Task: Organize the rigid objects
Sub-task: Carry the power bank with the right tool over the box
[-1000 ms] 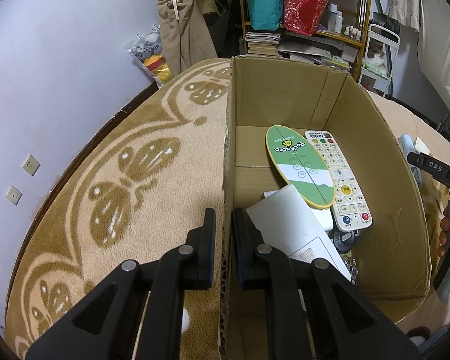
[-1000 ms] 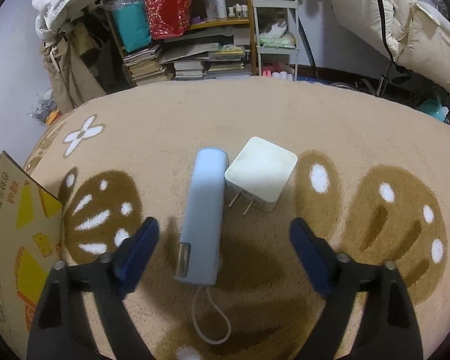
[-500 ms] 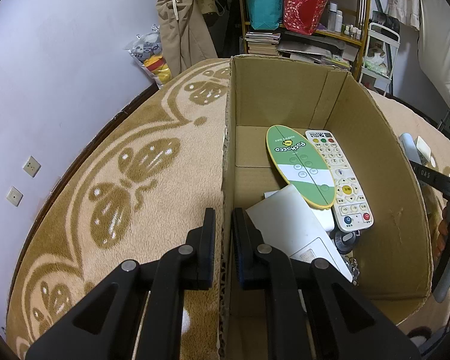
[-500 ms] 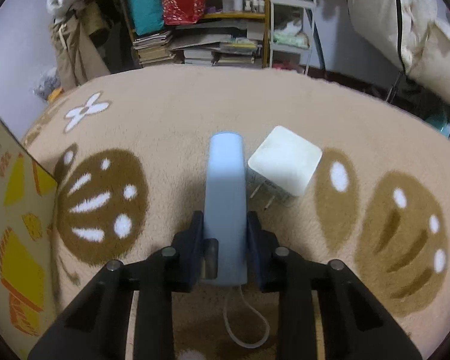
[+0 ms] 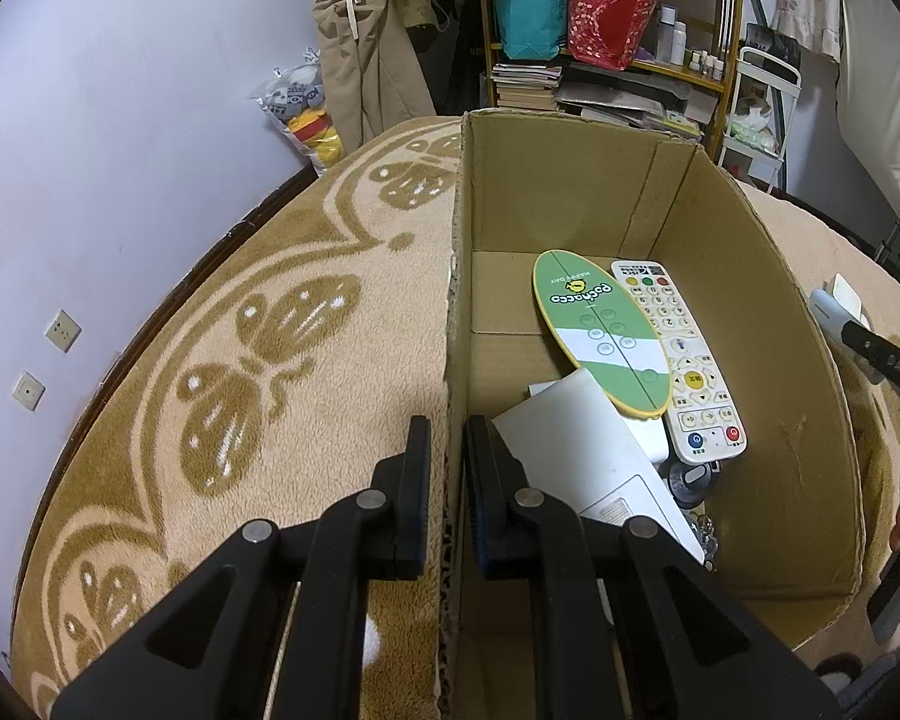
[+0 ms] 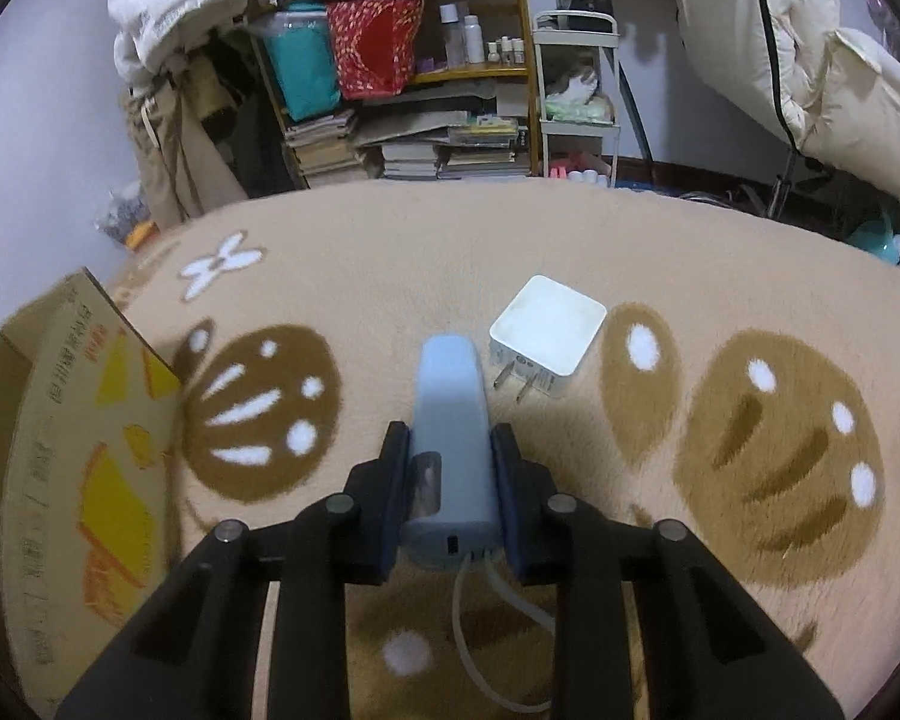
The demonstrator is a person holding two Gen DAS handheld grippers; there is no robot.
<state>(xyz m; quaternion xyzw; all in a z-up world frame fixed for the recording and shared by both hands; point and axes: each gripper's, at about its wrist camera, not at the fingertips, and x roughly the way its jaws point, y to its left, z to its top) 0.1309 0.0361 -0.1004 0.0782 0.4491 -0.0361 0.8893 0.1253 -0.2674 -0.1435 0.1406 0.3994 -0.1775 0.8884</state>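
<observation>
My right gripper (image 6: 450, 450) is shut on a light blue power bank (image 6: 450, 420) with a white strap, lifted off the carpet. A white plug adapter (image 6: 546, 333) lies on the carpet just right of it. My left gripper (image 5: 447, 429) is shut on the left wall of the open cardboard box (image 5: 459, 324). Inside the box lie a green oval remote (image 5: 600, 333), a white remote (image 5: 681, 360), a white flat box (image 5: 582, 450) and small dark items. The box's outer side shows at the left of the right wrist view (image 6: 72, 420).
A tan patterned carpet (image 6: 750, 420) covers the surface. A bookshelf with bags, books and bottles (image 6: 414, 78) stands behind. Bedding (image 6: 810, 60) hangs at the right. The purple wall (image 5: 120, 150) with sockets is at the left. The right gripper's body (image 5: 888, 360) shows beside the box.
The right gripper closed on the blue power bank and raised it, tilting up and drawing back. The left gripper stayed on the box wall.
</observation>
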